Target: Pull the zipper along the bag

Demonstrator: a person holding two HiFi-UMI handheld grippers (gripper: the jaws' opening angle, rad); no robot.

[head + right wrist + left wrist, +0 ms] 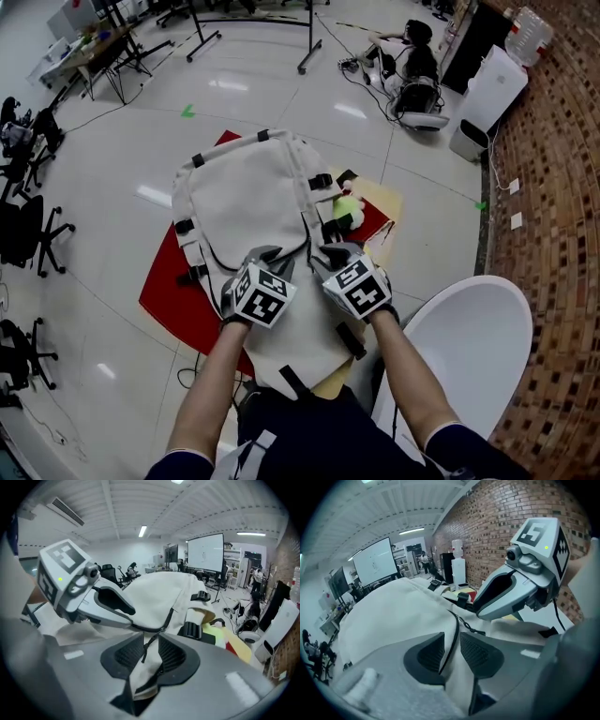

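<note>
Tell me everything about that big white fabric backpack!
The white fabric backpack looks soft, with a black zipper curving round its edge and black buckles on its sides. It lies flat on a red mat. At its near end the left gripper straddles the zipper with jaws apart, and the right gripper pinches a fold by the zipper's cord.

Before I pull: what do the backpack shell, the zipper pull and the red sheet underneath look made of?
The backpack: off-white matte woven fabric, likely canvas or nylon; it creases softly and bunches between the right gripper's jaws. The zipper pull: thin dark cord, probably braided textile; it hangs limp. The red sheet: flat, matte, perhaps felt or card; too distant to tell.
</note>
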